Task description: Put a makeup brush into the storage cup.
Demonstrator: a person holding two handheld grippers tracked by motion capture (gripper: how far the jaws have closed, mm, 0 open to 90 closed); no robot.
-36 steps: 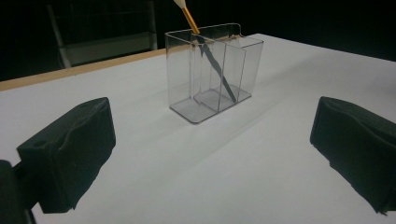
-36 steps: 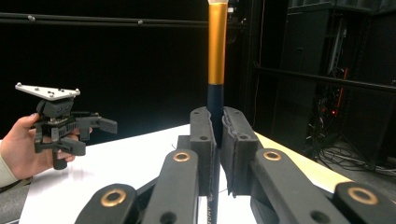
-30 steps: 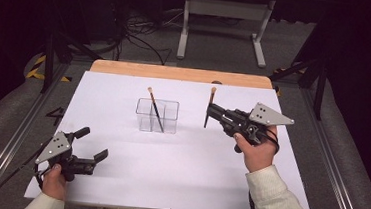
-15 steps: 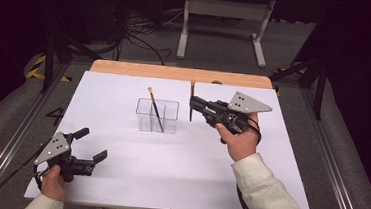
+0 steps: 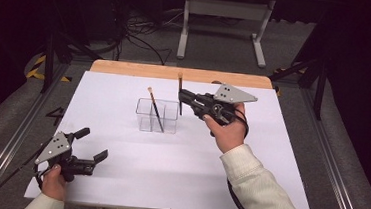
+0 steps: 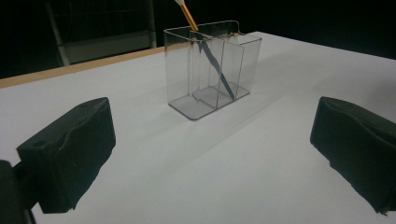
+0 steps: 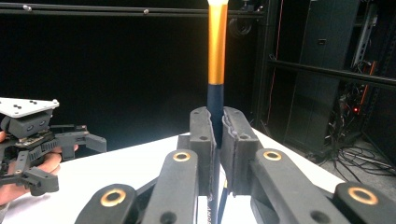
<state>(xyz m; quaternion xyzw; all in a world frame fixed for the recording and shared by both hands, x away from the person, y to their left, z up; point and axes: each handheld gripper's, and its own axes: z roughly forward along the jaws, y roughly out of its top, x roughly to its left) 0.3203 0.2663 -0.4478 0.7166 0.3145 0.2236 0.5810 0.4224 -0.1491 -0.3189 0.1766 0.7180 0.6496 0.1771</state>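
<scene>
Right tool [image 5: 181,98] is clamped on a brush [image 5: 180,84] held upright just beside the clear organizer [image 5: 170,118] — which already has another brush [image 5: 155,110] leaning inside — while the left tool [image 5: 95,145] sits wide open near the counter's [image 5: 271,141] front edge.

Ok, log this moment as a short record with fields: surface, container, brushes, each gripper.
surface: white table top with a wooden strip at the far edge
container: clear organizer with compartments, standing upright near the middle of the table
brush in container: one brush leaning inside, bristle end up
brush in hand: second brush, dark handle, gold ferrule, held upright
right gripper: shut on the second brush, raised just right of the organizer
left gripper: open, nothing between the jaws, low at the near left of the table
</scene>
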